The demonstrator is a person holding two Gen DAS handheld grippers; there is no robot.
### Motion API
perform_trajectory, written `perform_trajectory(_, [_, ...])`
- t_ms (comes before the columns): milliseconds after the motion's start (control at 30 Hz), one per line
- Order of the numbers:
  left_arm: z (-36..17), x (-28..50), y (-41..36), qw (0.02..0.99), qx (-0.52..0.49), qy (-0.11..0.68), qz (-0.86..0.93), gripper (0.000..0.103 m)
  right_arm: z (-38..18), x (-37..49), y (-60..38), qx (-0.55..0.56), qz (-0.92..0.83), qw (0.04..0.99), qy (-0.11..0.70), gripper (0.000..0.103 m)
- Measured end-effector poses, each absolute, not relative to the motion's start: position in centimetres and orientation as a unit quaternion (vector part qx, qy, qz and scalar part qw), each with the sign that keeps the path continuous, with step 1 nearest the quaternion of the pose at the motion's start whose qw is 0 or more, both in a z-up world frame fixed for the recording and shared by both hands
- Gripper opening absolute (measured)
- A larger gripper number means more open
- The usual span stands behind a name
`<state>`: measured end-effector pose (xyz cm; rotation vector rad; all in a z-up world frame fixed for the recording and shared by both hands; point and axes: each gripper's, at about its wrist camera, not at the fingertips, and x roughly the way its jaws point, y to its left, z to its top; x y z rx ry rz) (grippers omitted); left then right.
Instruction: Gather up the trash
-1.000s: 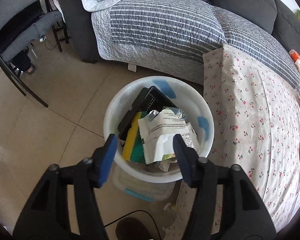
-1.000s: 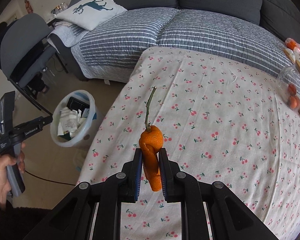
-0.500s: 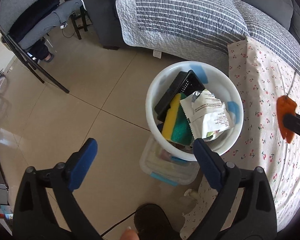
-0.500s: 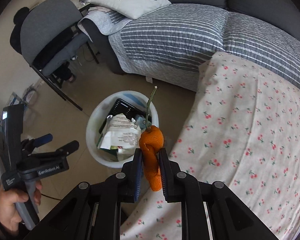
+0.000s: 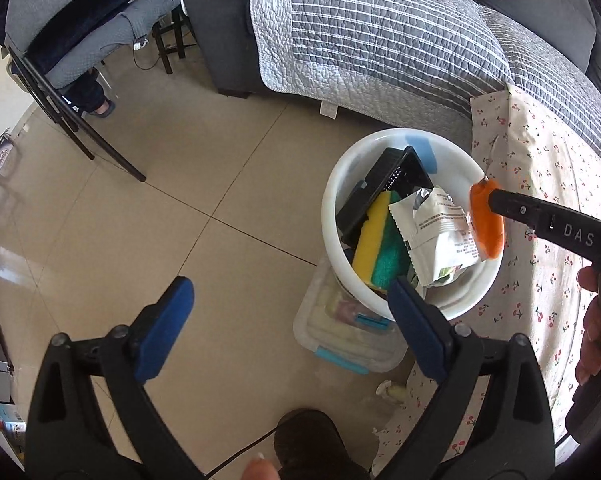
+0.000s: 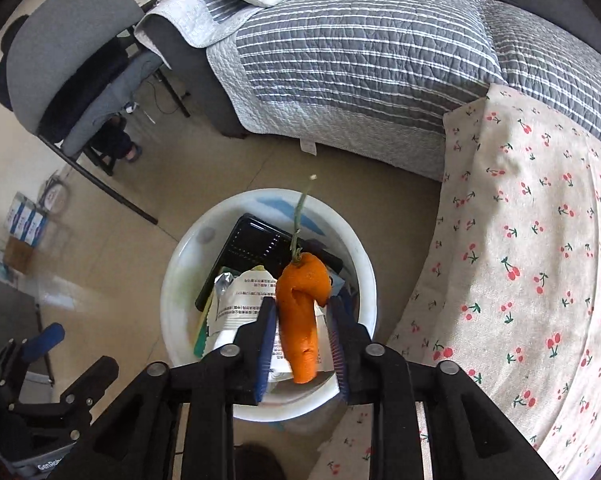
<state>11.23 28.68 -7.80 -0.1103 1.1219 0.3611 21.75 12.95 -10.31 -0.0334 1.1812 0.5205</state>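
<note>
A white round bin (image 6: 168,292) stands on the tiled floor, holding a black tray, a yellow-green sponge (image 5: 374,248) and a white wrapper (image 5: 436,232). My right gripper (image 6: 300,316) hangs right over the bin, and its jaws are opening. An orange peel (image 6: 300,300) with a green stem sits between them, a gap showing on its right side. In the left wrist view the peel (image 5: 486,228) hangs at the right gripper's (image 5: 496,204) tip above the bin rim (image 5: 326,216). My left gripper (image 5: 288,292) is wide open and holds nothing, over the floor left of the bin.
A clear plastic box (image 5: 340,340) with blue latches lies against the bin's near side. The table with the cherry-print cloth (image 6: 520,260) borders the bin on the right. A sofa with a striped quilt (image 6: 360,52) lies behind, and a grey chair (image 6: 60,60) at the left.
The right gripper carried the peel from above the table to above the bin, and its jaws have parted. The left gripper opened wide and drew back to the left of the bin.
</note>
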Motion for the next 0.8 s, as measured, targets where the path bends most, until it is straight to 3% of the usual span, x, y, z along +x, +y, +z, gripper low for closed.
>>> perform_trajectory(33, [-7.8,11.2,28.6,0.83,-0.052,0.529,0.17,0.097,-10.1,21.8,12.7,-0.011,0.24,0.801,0.548,0.048])
perform_trajectory(267, [-7.1,10.8,25.1,0.846,-0.032,0.515,0.134,0.097,-6.7,19.5,8.7,-0.004,0.227,0.814,0.534,0.053])
perform_trajectory(600, [-3.2,6.6,15.6,0.888,0.011,0.456,0.048,0.098,0.1,9.9,-6.0,-0.018,0.134,0.862,0.489,0.081])
perform_trajectory(800, [-0.9,2.4,10.6,0.906,0.033,0.421,0.014,0.101,2.5,3.2,-13.5,-0.027,0.053,0.882,0.467,0.09])
